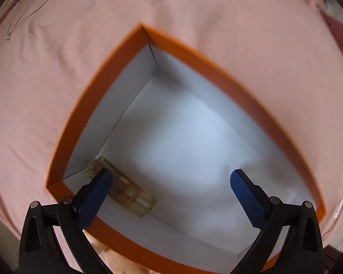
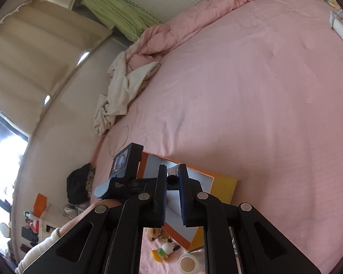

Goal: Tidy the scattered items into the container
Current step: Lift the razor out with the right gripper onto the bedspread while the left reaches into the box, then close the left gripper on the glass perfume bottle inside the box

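In the left wrist view we look down into an orange box (image 1: 116, 73) with white inside walls, sitting on a bed (image 1: 217, 22) with a pink sheet. Our left gripper (image 1: 171, 178) hangs over the box with its blue fingers (image 1: 93, 198) spread wide apart and nothing between them. A small clear yellowish bottle (image 1: 130, 191) lies on its side on the white box floor, close to the near left corner, and our left finger covers part of it. The rest of the box floor is bare white. In the right wrist view we see our right gripper (image 2: 172, 175) with its fingers (image 2: 161, 196) pulled close together, pinching a small dark, round-ended thing (image 2: 172, 178) at their tips. We cannot tell what that thing is. It is held above the orange box (image 2: 224, 187), which sits on the pink bed (image 2: 251, 91). The left gripper's camera block (image 2: 125, 159), with a little screen, sits just left of the box. Near the bottom, on the sheet, lie a small green and white toy figure (image 2: 165, 250) and a roll of clear tape (image 2: 188, 262). A cream cloth (image 2: 121, 91) is bunched at the bed's left edge, and a white tube-shaped thing (image 2: 341, 29) lies far off at the upper right.
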A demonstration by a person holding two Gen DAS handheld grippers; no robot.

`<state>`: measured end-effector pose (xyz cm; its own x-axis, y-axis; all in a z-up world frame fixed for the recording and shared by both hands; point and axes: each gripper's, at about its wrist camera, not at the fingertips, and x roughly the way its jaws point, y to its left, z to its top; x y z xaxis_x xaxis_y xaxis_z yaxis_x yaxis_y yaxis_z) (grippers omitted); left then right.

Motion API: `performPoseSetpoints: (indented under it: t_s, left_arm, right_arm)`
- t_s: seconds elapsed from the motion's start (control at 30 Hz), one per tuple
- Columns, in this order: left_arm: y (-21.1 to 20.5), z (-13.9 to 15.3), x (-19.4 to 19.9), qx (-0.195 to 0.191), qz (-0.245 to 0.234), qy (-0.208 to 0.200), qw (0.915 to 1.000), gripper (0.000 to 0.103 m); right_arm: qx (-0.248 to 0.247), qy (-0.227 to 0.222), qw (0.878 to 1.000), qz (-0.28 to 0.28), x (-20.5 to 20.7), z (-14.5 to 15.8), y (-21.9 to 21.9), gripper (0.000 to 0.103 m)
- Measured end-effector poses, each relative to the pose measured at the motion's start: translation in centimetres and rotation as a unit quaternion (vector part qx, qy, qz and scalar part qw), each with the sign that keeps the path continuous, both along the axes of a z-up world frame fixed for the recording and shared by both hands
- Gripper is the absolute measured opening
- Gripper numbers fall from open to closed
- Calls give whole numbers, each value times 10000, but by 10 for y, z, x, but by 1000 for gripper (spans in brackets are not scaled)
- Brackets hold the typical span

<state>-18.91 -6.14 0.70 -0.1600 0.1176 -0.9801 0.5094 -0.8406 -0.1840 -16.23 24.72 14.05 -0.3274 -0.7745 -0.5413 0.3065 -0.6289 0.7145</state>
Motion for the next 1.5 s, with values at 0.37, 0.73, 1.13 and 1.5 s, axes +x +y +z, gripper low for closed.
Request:
performPoseSetpoints:
  t_s: [0.37,0.73,1.13,1.5]
  left_arm:
    - [-2,41,1,779,-33,279,9966,102]
    - [-13,-13,7,456,-69,-1019,9937,102]
    - [-6,5,-6,839,-178,-28,9963,102]
    - [-17,59,-14,752,-689,-428,9939,102]
  right_arm:
    - [-97,89,9998,-131,2,8,6,10]
    - [474,-57,9967,652,14,2,-30,10]
    - [1018,-361,9935,356,10,-14,0,10]
    - [1223,-491,9887,707,14,-24,-9,11]
